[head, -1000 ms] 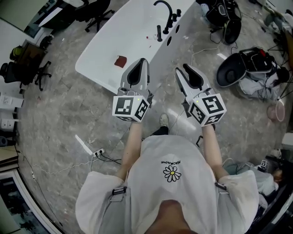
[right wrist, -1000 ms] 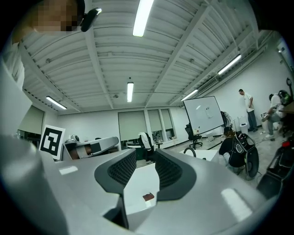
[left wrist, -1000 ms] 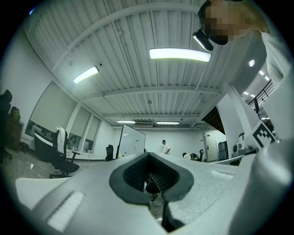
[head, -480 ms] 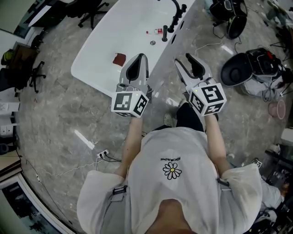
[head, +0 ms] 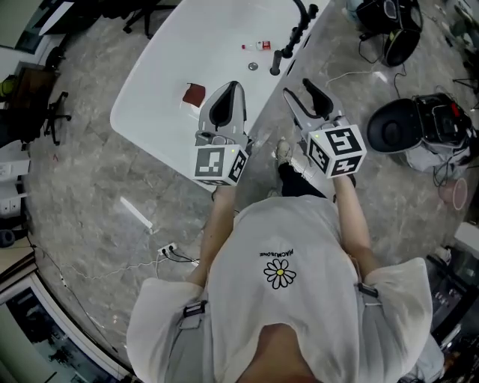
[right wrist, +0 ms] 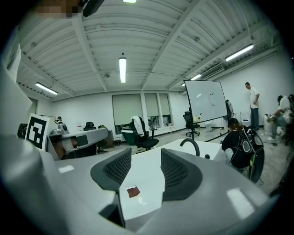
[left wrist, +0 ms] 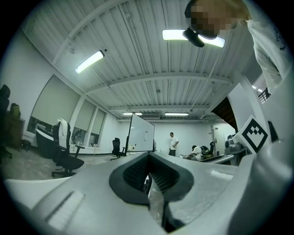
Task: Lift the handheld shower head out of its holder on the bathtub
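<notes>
A white bathtub (head: pixel 161 90) fills the top of the head view. On its far right rim stand a black curved faucet (head: pixel 302 10) and a short black upright piece (head: pixel 276 63) that looks like the handheld shower head in its holder. My left gripper (head: pixel 230 90) hangs over the tub's near rim with its jaws shut on nothing. To its right, my right gripper (head: pixel 298 91) is open and empty, a short way before the black fittings. In the right gripper view the tub (right wrist: pixel 151 160) and the faucet (right wrist: pixel 190 146) show beyond the gripper (right wrist: pixel 142 172).
A red-brown patch (head: pixel 194 95), a drain (head: pixel 253 66) and a small red-and-white item (head: pixel 258 46) lie in the tub. Black bags (head: pixel 397 127) and cables sit on the floor at right. A power strip (head: pixel 137 215) lies at left. Office chairs (head: pixel 52 112) stand at far left.
The person has stepped toward the bathtub. Both grippers have moved forward from above the floor to the tub's near rim. Their jaws look unchanged.
</notes>
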Demonstrator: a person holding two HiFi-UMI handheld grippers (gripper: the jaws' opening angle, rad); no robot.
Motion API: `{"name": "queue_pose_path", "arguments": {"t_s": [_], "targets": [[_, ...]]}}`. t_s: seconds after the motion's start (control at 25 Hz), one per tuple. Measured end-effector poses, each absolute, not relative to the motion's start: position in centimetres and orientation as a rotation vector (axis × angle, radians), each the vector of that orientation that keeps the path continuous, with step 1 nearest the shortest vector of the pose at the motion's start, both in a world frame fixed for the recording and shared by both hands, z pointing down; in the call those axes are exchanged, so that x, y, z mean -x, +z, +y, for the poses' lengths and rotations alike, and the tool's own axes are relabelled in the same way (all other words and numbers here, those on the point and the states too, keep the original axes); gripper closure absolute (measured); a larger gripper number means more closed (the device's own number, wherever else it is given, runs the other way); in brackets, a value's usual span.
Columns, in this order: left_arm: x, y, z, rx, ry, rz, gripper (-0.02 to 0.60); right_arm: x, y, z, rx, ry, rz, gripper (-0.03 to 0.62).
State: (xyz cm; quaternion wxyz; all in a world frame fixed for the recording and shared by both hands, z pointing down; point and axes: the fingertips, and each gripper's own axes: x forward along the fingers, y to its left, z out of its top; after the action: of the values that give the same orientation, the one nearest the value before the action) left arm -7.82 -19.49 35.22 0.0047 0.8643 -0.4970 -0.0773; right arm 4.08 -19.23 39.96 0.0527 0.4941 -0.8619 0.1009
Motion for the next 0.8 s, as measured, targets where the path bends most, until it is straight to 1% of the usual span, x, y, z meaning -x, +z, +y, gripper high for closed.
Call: {"name": "queue_pose_path", "arguments": {"t_s": [0.24,0.36,0.64,0.8], "targets": [[5.7,36.5,-28.0,-2.73,-0.154,-1.539,0.581,-5.3,40.8,-28.5,-1.482,0.327,-2.628,0.385],[5.3,38.1,-31.0,-2.7,-0.134,-1.554,0.581,-5.1,42.5,-31.6,-1.414,0.336,-2.625,0.371],[5.9,40.7,-34.9,-2.637,-0.077,-1.474,0.581,-3.5,45.5,-34.9,-1.325,0.301,-2.524,0.334],[5.2,41.6,-36.6,-2.642,-0.035,-1.416,0.581,-3.4,48.9,-36.1,-1.302,0.397,-2.457,0.321]]}}
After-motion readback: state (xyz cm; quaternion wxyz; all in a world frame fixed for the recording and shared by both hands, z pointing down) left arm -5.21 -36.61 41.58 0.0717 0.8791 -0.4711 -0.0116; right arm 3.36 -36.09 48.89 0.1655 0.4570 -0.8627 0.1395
